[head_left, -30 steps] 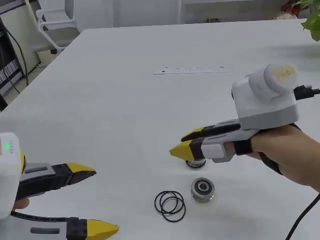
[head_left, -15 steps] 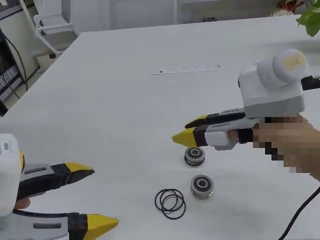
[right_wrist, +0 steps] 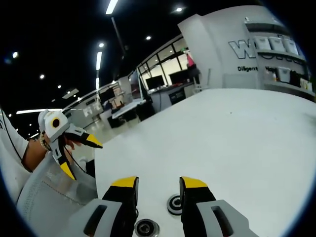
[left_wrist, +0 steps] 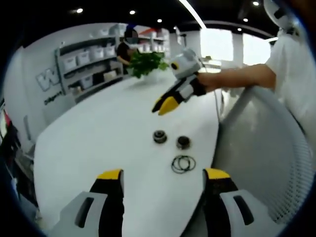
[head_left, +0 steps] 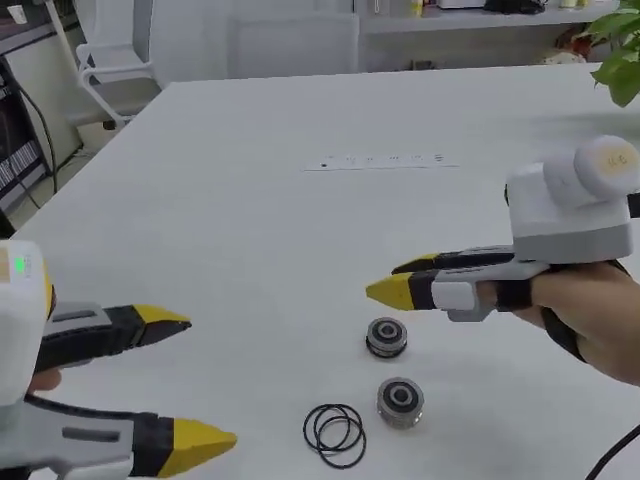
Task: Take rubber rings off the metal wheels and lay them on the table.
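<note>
Two small metal wheels with dark centres stand on the white table (head_left: pixel 250 200), one (head_left: pixel 386 337) behind the other (head_left: pixel 400 400). Several loose black rubber rings (head_left: pixel 335 433) lie overlapping just left of the nearer wheel. My right gripper (head_left: pixel 392 280) hovers above and behind the far wheel, slightly open and holding nothing. In the right gripper view both wheels (right_wrist: pixel 174 204) (right_wrist: pixel 146 228) sit low between its jaws. My left gripper (head_left: pixel 210 380) hangs wide open at the lower left, well away from the rings. The left gripper view has the wheels (left_wrist: pixel 159 137) (left_wrist: pixel 183 142), the rings (left_wrist: pixel 183 163) and the right gripper (left_wrist: pixel 165 104).
A thin white strip (head_left: pixel 380 160) with dark marks lies farther back on the table. A green plant (head_left: pixel 615 55) leans in at the far right corner. A white chair (head_left: pixel 110 60) stands beyond the table's far left edge.
My right gripper has lifted and drawn back to the right, off the far wheel, which now stands uncovered. The left gripper has hardly moved.
</note>
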The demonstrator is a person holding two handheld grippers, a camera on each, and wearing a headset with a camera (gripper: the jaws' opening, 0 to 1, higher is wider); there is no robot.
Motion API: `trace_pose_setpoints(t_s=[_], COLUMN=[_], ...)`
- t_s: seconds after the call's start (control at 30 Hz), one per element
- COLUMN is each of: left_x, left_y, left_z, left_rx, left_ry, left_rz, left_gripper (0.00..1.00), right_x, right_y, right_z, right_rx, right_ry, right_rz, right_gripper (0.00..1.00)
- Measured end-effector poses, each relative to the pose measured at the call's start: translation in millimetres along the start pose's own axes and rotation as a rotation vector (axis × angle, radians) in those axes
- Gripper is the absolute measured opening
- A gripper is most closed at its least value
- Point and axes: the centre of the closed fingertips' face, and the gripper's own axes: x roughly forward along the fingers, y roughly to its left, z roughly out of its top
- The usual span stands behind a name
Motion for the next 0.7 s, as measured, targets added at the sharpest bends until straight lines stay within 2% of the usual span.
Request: trace_pose_setpoints(t_s=[0.13, 0.3, 0.33, 0.43, 0.53, 0.6, 0.67, 0.7], left_x=[9.5, 20.3, 20.9, 26.0, 33.4, 41.2, 49.8, 55.6], left_y=[10.7, 19.3, 19.6, 24.2, 28.6, 31.0, 30.1, 29.7], left_z=[21.4, 53.3, 56.1, 76.8, 91.0, 100.0, 109.5, 116.1], left_rx=[0.038, 0.087, 0.09, 0.101, 0.113, 0.125, 0.13, 0.111], left_ry=[-0.03, -0.092, -0.1, -0.154, -0.184, -0.199, -0.224, -0.25], left_rz=[0.004, -0.012, -0.015, -0.021, -0.021, -0.021, -0.043, -0.055], left_gripper=[0.65, 0.64, 0.64, 0.64, 0.63, 0.63, 0.63, 0.62], right_x=[-1.7, -3.2, -3.3, -3.5, -4.0, -3.6, -2.6, -2.2], right_y=[-7.2, -13.4, -14.7, -16.6, -19.8, -21.1, -22.2, -23.0], right_z=[-4.7, -9.6, -10.8, -13.8, -17.0, -19.2, -22.9, -24.7], right_rx=[0.019, 0.011, 0.015, 0.023, 0.024, 0.026, 0.018, 0.012], right_ry=[0.007, 0.017, 0.016, 0.02, 0.028, 0.034, 0.049, 0.056], right_rz=[-0.021, -0.048, -0.049, -0.05, -0.061, -0.066, -0.07, -0.075], right_gripper=[0.31, 0.29, 0.29, 0.29, 0.28, 0.28, 0.28, 0.28])
